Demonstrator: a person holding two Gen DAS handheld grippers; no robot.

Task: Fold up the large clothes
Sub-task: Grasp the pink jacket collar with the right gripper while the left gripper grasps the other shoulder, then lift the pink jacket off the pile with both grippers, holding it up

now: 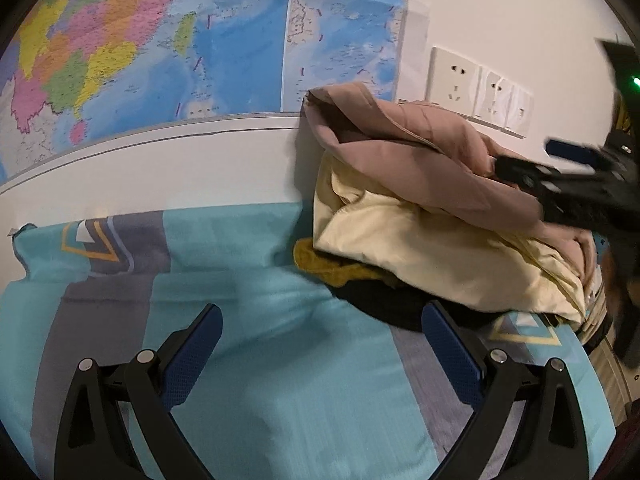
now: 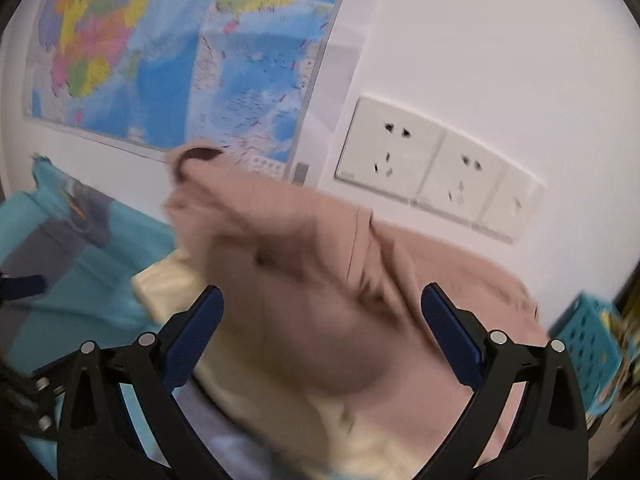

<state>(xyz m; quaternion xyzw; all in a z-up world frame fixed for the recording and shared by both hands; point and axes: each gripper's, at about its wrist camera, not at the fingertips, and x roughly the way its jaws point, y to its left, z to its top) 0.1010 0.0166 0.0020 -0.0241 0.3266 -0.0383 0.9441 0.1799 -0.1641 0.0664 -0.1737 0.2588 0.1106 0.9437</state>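
Left gripper [image 1: 322, 330]: I have its jaws spread wide over the bed sheet [image 1: 280, 360], pinching nothing; the blue pads [image 1: 192, 356] frame bare teal and grey fabric.

Right gripper [image 2: 322, 322]: I see its jaws spread apart too, with the pink garment [image 2: 304, 312] filling the gap between them. The view is blurred, so I cannot tell whether the pads touch the cloth. In the left wrist view this gripper [image 1: 524, 164] comes in from the right edge, its tips up against the top of the clothes heap.

Pink garment [image 1: 400, 152]: it lies on top of the heap, bunched and creased, with one end rising to a peak against the wall.

Cream garment [image 1: 420, 248]: it sits right under the pink one, crumpled, and hangs out toward the left side of the heap.

Lower pile: I make out a mustard-yellow cloth [image 1: 320, 268] and a black cloth [image 1: 388, 308] poking out from beneath the cream piece, both resting on the sheet.

Heap location: at the far right of the bed, pushed up against the wall, just right of my left gripper.

Wall: a coloured map [image 1: 200, 40] hangs behind the bed; white wall sockets [image 1: 456, 80] sit to the map's right, just above the heap.

Far right: a teal perforated basket [image 2: 588, 344] shows at the edge of the right wrist view, beside the pink garment.
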